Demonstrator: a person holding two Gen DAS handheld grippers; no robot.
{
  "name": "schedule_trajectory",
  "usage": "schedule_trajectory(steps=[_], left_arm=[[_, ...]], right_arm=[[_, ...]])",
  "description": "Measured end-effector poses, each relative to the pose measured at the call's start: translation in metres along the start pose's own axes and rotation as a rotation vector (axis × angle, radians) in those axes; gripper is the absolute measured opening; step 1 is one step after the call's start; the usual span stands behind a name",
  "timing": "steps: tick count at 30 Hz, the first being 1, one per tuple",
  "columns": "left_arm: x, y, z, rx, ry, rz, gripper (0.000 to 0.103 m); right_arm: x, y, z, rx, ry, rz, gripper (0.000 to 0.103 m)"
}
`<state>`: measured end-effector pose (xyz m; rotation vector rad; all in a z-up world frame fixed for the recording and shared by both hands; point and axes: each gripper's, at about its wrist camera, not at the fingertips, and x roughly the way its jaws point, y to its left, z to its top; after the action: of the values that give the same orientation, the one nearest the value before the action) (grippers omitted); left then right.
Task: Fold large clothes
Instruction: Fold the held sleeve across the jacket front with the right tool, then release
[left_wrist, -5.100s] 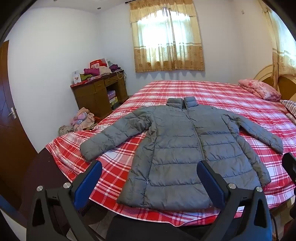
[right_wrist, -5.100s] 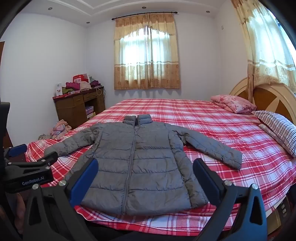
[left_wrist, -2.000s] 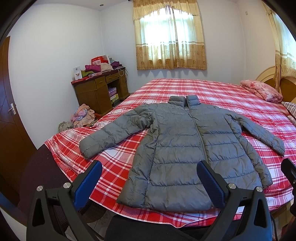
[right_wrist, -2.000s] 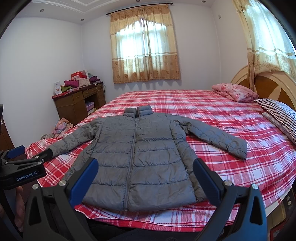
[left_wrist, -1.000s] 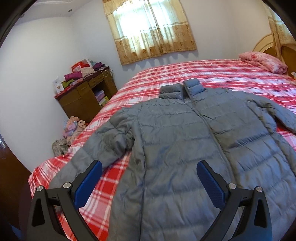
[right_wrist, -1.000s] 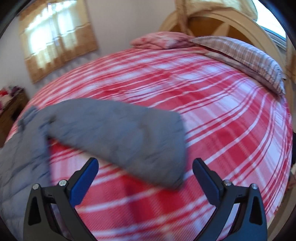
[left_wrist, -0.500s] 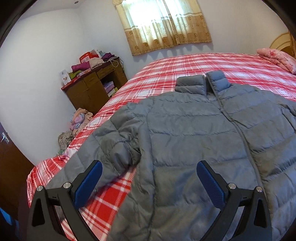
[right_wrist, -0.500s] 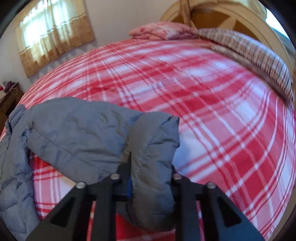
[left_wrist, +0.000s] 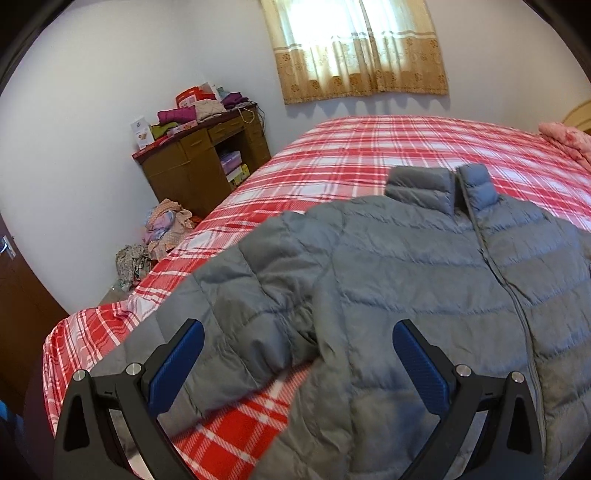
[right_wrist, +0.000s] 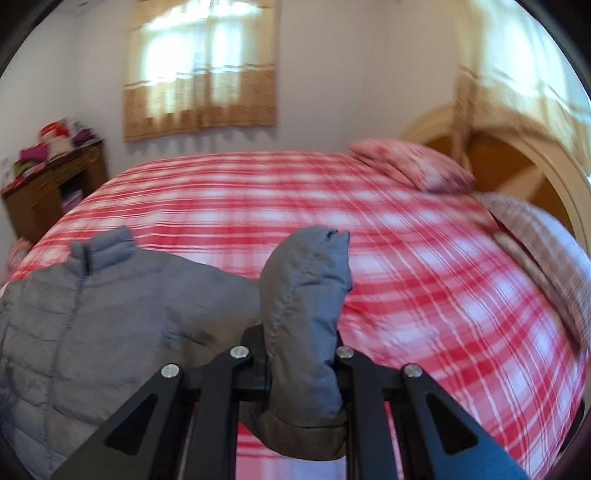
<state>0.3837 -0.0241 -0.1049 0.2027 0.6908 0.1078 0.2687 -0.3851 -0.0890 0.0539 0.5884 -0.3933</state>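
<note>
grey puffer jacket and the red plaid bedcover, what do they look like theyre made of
Grey puffer jacket: looks like thin synthetic shell, nylon or polyester, with soft fill; stitched bands puff up and the surface has a faint sheen. The sleeve end bunches softly where the right gripper pinches it.
Red plaid bedcover: seems woven cotton or a blend, matte, lying flat with small wrinkles near the edge. The fibre can't be confirmed.

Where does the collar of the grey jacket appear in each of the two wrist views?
Left wrist view: the collar is upper right of centre, upright.
Right wrist view: the collar is at the left, halfway down.
Shared landmark: the curtained window on the far wall, above the bed.
</note>
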Motion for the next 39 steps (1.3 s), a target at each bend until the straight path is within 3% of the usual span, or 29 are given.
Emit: schedule_trajectory(steps=[8, 14, 15, 17, 18, 19, 24, 26, 29, 31, 34, 39], left_arm=[[0.017, 0.032, -0.003, -0.028, 0.001, 0.046, 0.102], [0.03, 0.059, -0.014, -0.055, 0.026, 0.083, 0.102], [0.032, 0.062, -0.015, -0.059, 0.033, 0.089, 0.102], [0.033, 0.068, -0.018, -0.065, 0.041, 0.1, 0.102], [0.033, 0.069, -0.019, -0.066, 0.043, 0.103, 0.102], [0.033, 0.071, -0.019, -0.067, 0.044, 0.109, 0.102], [0.024, 0.074, -0.01, -0.093, 0.036, 0.128, 0.102], [0.02, 0.066, -0.002, -0.101, 0.031, 0.096, 0.102], [0.008, 0.038, 0.01, -0.07, 0.0, 0.053, 0.102], [0.003, 0.01, 0.017, -0.039, 0.004, -0.025, 0.102], [0.003, -0.035, 0.023, 0.004, 0.036, -0.136, 0.102], [0.018, -0.106, 0.02, 0.123, 0.066, -0.233, 0.101]], right_arm=[[0.015, 0.129, -0.004, -0.216, -0.035, 0.145, 0.015], [0.042, 0.2, -0.027, -0.286, 0.021, 0.244, 0.016], [0.047, 0.211, -0.033, -0.303, 0.033, 0.262, 0.019], [0.05, 0.223, -0.039, -0.319, 0.048, 0.292, 0.037], [0.049, 0.225, -0.042, -0.315, 0.057, 0.325, 0.064], [0.043, 0.223, -0.042, -0.307, 0.05, 0.35, 0.08], [0.002, 0.207, -0.043, -0.298, -0.012, 0.43, 0.086], [-0.009, 0.191, -0.044, -0.308, -0.065, 0.381, 0.095], [-0.002, 0.159, -0.043, -0.274, -0.1, 0.264, 0.095], [0.006, 0.132, -0.05, -0.219, -0.094, 0.177, 0.095], [0.02, 0.103, -0.06, -0.177, -0.059, 0.134, 0.095], [0.037, 0.077, -0.091, -0.194, -0.009, 0.068, 0.095]])
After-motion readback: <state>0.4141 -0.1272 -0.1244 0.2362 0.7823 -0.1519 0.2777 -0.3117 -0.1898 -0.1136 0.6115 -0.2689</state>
